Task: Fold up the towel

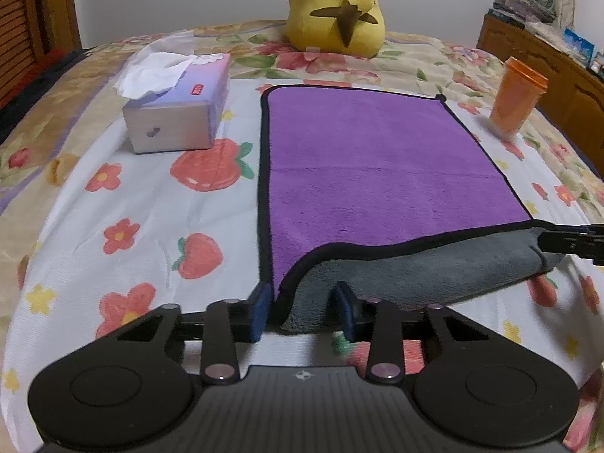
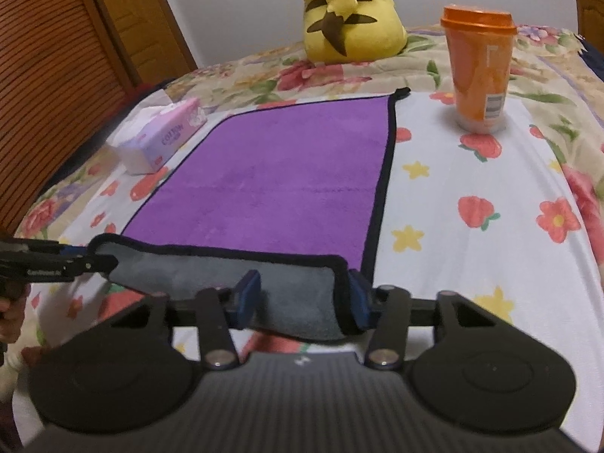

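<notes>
The right wrist view alone shows a barcode on the orange cup (image 2: 478, 71). The purple towel (image 1: 377, 158) stretches lengthwise ahead of both jaws, near edge lifted grey-side out. The left gripper (image 1: 302, 307) and right gripper (image 2: 304, 298) each pinch a near corner.

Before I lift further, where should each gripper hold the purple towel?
Hold the towel by its two near corners, coming in from the near edge. That edge is already raised, grey underside up, with the left gripper and right gripper at either corner.
</notes>
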A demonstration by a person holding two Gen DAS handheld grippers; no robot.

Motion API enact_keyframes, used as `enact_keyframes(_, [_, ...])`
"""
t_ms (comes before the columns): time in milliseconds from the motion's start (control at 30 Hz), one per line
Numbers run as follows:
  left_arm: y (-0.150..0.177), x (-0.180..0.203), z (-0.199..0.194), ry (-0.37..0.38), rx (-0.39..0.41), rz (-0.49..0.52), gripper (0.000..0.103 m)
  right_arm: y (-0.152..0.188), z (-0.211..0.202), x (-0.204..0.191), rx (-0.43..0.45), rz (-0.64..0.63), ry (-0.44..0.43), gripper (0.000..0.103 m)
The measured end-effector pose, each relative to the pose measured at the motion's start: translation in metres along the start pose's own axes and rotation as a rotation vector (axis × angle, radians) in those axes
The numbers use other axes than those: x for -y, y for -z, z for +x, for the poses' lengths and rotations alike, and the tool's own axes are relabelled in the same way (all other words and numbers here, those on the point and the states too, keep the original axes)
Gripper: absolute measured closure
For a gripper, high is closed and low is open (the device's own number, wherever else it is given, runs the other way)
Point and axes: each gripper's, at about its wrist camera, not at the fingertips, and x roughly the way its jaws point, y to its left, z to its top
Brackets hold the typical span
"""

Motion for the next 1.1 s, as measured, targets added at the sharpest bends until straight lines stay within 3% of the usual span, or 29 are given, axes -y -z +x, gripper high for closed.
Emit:
enact_keyframes(67, [0.0,0.0,-0.001,0.0,0.007,0.0,0.071,0.0,0.002,0.002,-0.004,0.007,0.012,0.068])
enact_keyframes(200, [0.0,0.0,-0.002,0.006,0.017,-0.007,0.085,0.001,0.004,0.007,-0.014,0.028,0.024,0.078])
enact_keyframes(300, [0.0,0.002,-0.002,0.009,0.019,-0.002,0.089,0.002,0.005,0.008,-0.019,0.02,0.037,0.083])
enact_keyframes(367, [0.0,0.002,-0.003,0.015,0.019,-0.004,0.092,0.003,0.005,0.008,-0.016,0.017,0.036,0.094])
enact_keyframes(767, [-0.006,0.006,-0.017,0.029,0.085,0.006,0.095,0.002,0.005,0.005,0.003,-0.03,0.042,0.098])
enact_keyframes(1100, [-0.016,0.013,-0.039,0.062,0.164,0.006,0.095,-0.008,-0.01,0.002,0.09,-0.044,0.041,0.098])
